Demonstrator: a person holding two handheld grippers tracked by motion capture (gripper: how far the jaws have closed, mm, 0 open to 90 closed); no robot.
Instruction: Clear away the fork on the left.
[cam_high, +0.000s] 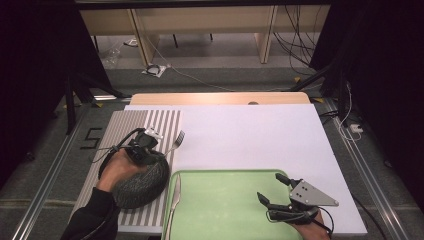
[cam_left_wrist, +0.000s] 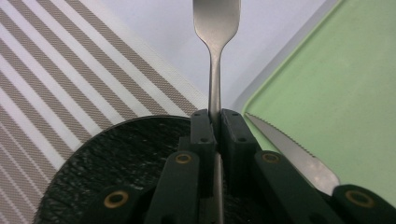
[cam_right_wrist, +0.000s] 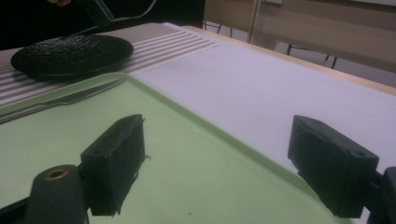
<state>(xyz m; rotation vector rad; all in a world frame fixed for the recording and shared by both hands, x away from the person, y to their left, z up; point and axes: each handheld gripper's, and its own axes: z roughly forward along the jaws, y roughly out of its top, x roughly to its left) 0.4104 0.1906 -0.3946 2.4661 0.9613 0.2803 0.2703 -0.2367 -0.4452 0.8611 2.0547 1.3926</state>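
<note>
My left gripper (cam_high: 161, 152) (cam_left_wrist: 217, 117) is shut on the handle of a steel fork (cam_high: 176, 142) (cam_left_wrist: 215, 56). It holds the fork above the black round plate (cam_high: 142, 186) (cam_left_wrist: 121, 163) (cam_right_wrist: 70, 53), tines pointing toward the white mat. A steel knife (cam_high: 174, 204) (cam_left_wrist: 292, 151) (cam_right_wrist: 65, 100) lies along the left edge of the green tray (cam_high: 225, 205) (cam_left_wrist: 336, 93) (cam_right_wrist: 42, 144). My right gripper (cam_high: 272, 189) (cam_right_wrist: 219, 158) hovers open over the tray's right part, nothing between its jaws.
The plate rests on a striped placemat (cam_high: 125, 130) (cam_left_wrist: 70, 79) (cam_right_wrist: 163, 42) left of the tray. A white mat (cam_high: 250, 135) (cam_right_wrist: 289, 93) covers the table beyond the tray. The table's wooden far edge (cam_high: 220, 98) borders a floor with cables.
</note>
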